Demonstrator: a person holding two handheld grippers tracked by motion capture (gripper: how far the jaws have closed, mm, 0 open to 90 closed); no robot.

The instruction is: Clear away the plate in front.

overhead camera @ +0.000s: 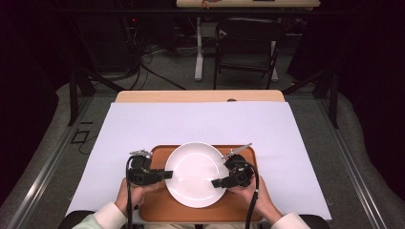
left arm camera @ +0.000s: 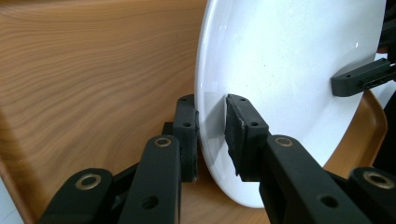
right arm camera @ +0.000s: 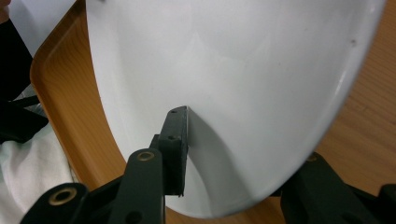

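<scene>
left hand-held gripper [left arm camera: 212,140] has its jaws straddling the rim of the white plate [left arm camera: 289,70], one pad under, one on top, nearly pinched on it but with a sliver of gap showing on the upper side. across the dish, the right hand-held gripper [right arm camera: 233,154] has one jaw lying flat on the plate's face and the other tucked beneath the rim, so it looks clamped on the opposite edge. the plate sits on a wooden tray [overhead camera: 160,210] at the near edge of the table [overhead camera: 143,124], on its white cover. judging by the gloss, that's glazed ceramic: stiff, fairly heavy, slick under rubber pads, and it'll chip if dropped. the rim is the only place to grab, one grip on each side, kept level.
</scene>
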